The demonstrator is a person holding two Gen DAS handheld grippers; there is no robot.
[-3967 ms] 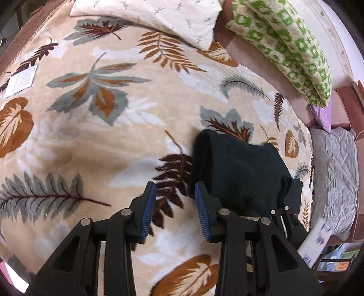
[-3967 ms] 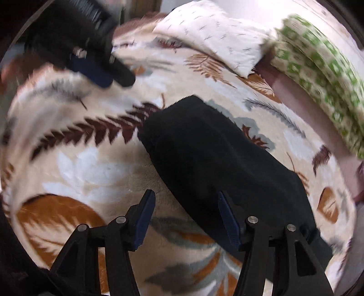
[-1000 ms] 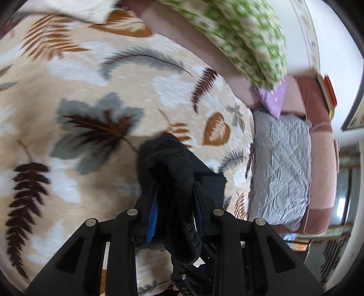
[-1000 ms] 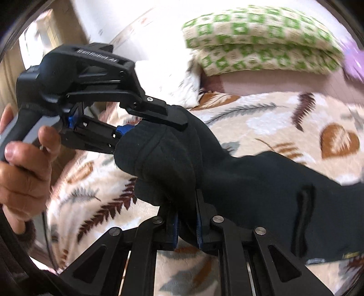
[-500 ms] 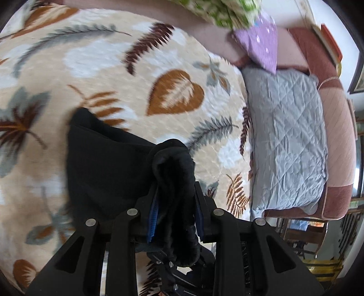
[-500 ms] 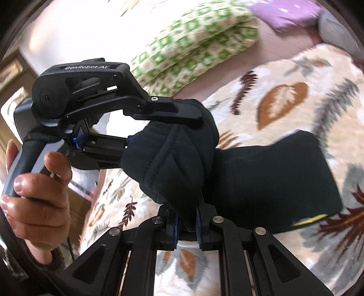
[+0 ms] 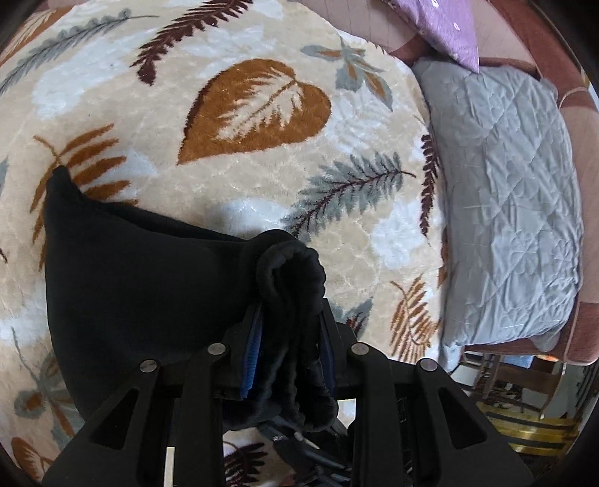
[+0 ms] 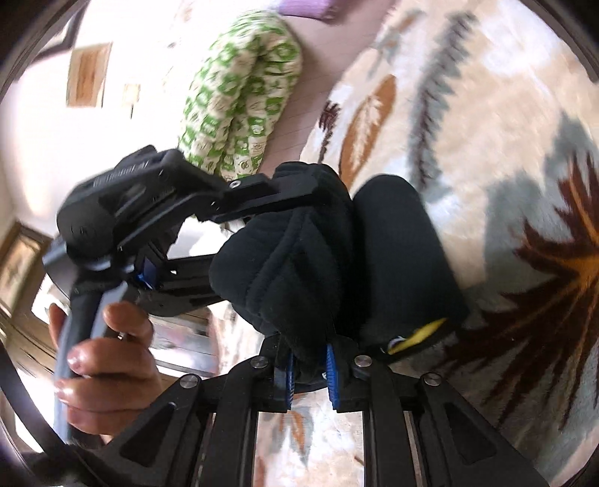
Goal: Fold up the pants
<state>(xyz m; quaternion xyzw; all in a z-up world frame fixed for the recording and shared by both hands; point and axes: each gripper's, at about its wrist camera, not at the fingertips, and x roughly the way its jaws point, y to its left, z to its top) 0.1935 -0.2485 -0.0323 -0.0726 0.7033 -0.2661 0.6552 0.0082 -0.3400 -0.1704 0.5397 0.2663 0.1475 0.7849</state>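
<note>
The black pants (image 7: 142,281) lie folded over on the leaf-patterned blanket (image 7: 254,112). My left gripper (image 7: 288,337) is shut on a bunched end of the pants, held just above the folded part. My right gripper (image 8: 307,369) is shut on the same bunched end of the pants (image 8: 299,262). The left gripper also shows in the right wrist view (image 8: 262,198), clamped on the bundle from the left, with a hand on its handle. A yellow tag (image 8: 426,331) shows at the pants' lower edge.
A grey quilted cushion (image 7: 516,194) lies at the blanket's right edge. A purple pillow (image 7: 445,26) sits at the back. A green-and-white checked pillow (image 8: 239,101) lies beyond the pants in the right wrist view. Chair legs and floor show at lower right (image 7: 516,382).
Both grippers closed on the pants' end and carried it across over the rest of the pants. In the last half second they moved further the same way and lower.
</note>
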